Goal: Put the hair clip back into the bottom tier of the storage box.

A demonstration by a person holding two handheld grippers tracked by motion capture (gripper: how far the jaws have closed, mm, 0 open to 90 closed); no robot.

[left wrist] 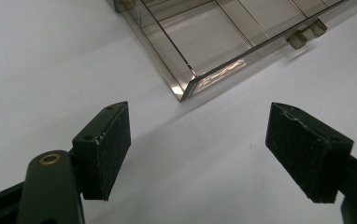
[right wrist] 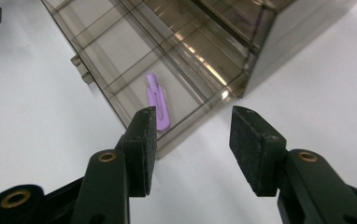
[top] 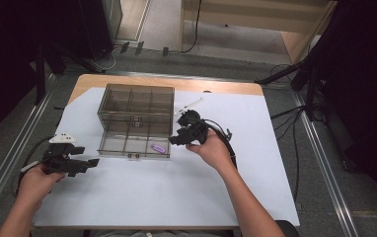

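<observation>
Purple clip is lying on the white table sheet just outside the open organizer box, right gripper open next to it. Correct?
Not quite. The purple clip lies inside the organizer box, in a corner compartment of its open half, not on the sheet outside. The right gripper view shows it behind the clear wall. The right gripper is indeed open, next to it.

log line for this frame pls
left gripper: open, empty | right gripper: open, empty | purple clip: in drawer corner compartment | drawer: pulled out
</observation>
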